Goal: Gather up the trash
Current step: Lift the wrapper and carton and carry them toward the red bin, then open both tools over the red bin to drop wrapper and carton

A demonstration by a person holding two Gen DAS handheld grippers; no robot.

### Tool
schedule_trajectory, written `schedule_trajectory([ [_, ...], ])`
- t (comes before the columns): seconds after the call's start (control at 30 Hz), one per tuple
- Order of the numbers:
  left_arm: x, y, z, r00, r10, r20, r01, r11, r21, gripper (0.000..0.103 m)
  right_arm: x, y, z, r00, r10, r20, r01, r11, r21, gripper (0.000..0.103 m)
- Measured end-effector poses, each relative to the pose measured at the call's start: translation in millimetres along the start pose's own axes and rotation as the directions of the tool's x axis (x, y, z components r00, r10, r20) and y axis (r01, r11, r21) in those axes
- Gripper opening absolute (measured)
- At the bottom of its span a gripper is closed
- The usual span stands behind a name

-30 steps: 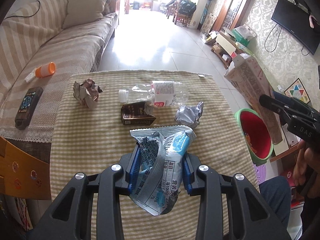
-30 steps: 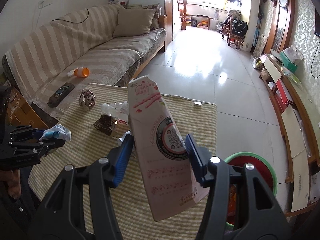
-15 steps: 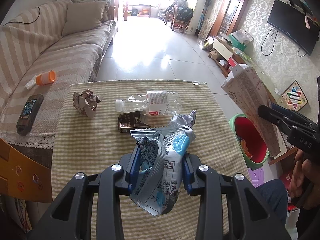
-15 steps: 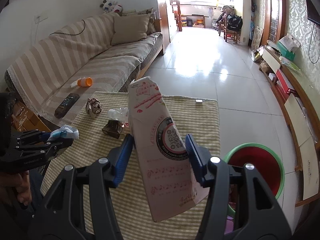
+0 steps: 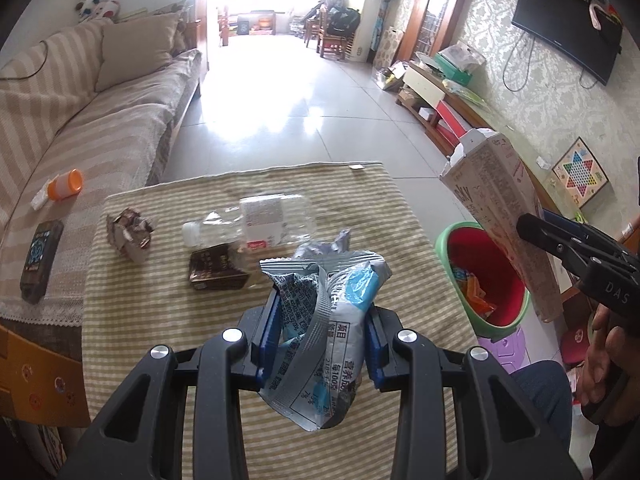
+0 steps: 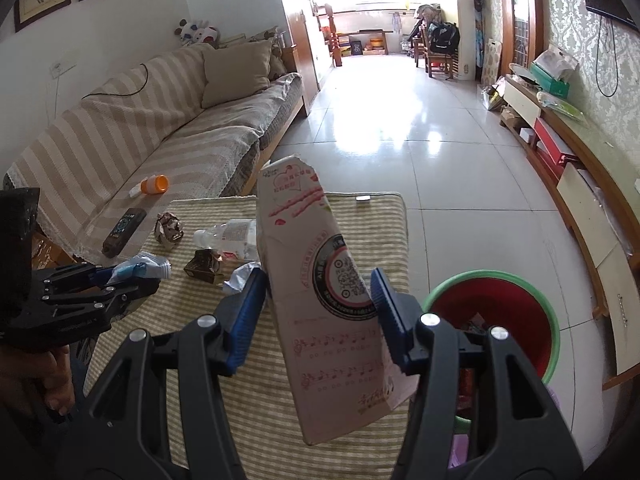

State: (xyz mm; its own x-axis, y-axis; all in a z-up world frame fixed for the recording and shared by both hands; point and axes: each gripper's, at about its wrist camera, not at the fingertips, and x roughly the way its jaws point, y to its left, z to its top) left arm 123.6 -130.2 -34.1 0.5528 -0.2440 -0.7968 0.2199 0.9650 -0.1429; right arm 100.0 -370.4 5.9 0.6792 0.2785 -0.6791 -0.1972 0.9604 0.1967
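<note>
Left tool (image 5: 320,322): clamped on crumpled silver-blue snack wrapper (image 5: 326,320), held above striped-cloth counter (image 5: 132,320). Right tool (image 6: 318,312): gripped on tall pink-printed cardboard carton (image 6: 324,292), held upright beside green-rimmed red bin (image 6: 516,320). Advice: both loads to be carried fully over bin mouth before release; carton to be tipped in lengthwise. Left on counter: one brown paper wad (image 5: 130,234), one clear plastic bottle (image 5: 256,220), one dark flattened box (image 5: 218,272), one silver foil scrap (image 6: 240,276). Bins: one.

We are clamping our left gripper (image 5: 322,332) on a crumpled wrapper (image 5: 324,320) and our right gripper (image 6: 318,312) on a tall carton (image 6: 328,300).
</note>
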Motion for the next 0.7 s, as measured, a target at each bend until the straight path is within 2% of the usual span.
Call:
schedule_trajectory([
  [0.33, 32, -81, 26, 0.996, -0.082, -0.028, 0.084, 0.991, 0.106, 0.033, -24, -85, -13, 0.995, -0.101, 0.024, 0.097, 0.987, 0.125, 0.053],
  [0.5, 52, -133, 37, 0.988, -0.143, -0.050, 0.149, 0.976, 0.157, 0.033, -35, -125, -19, 0.989, -0.145, 0.029, 0.138, 0.975, 0.174, 0.053],
  [0.7, 76, -183, 44, 0.980, -0.184, -0.080, 0.197, 0.960, 0.197, 0.033, -42, -166, -28, 0.983, -0.183, 0.028, 0.172, 0.958, 0.230, 0.053],
])
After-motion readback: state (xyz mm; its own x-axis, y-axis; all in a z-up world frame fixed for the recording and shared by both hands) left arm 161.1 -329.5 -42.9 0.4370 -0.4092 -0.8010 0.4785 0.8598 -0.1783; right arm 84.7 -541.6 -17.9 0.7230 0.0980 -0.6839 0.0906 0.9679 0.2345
